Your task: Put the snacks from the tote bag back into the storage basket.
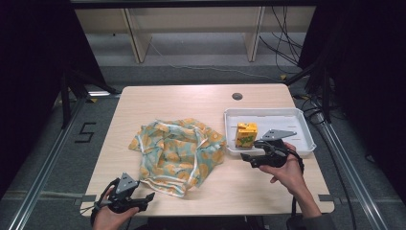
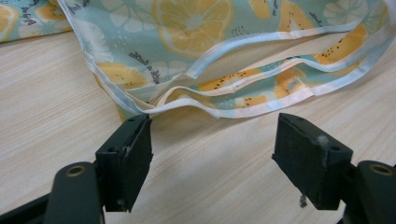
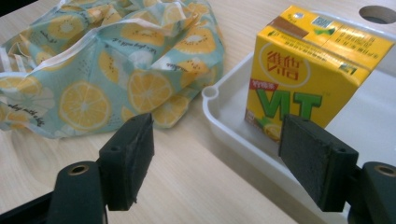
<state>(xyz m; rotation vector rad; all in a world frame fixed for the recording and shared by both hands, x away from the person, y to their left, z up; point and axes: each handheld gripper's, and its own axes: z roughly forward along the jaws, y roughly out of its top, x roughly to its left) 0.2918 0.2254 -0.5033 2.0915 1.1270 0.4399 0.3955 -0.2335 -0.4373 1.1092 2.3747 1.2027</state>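
Note:
A yellow drink carton [image 1: 246,134] [image 3: 308,70] stands upright at the left end of a white tray [image 1: 301,125] [image 3: 219,112]. My right gripper [image 1: 247,157] [image 3: 217,140] hovers at the tray's near left corner, open, with nothing between its pads. One jaw is over the tray rim just in front of the carton, the other over the table. A crumpled teal bag with a lemon print [image 1: 177,151] [image 2: 210,37] [image 3: 102,70] lies mid-table. My left gripper [image 1: 148,198] [image 2: 212,135] stands open near the front edge, its jaws just short of the bag's white-piped hem.
The wooden table [image 1: 191,100] has a round cable hole [image 1: 237,96] at the back right. A hand holds each gripper from the near side. Dark floor, metal rails and cables surround the table.

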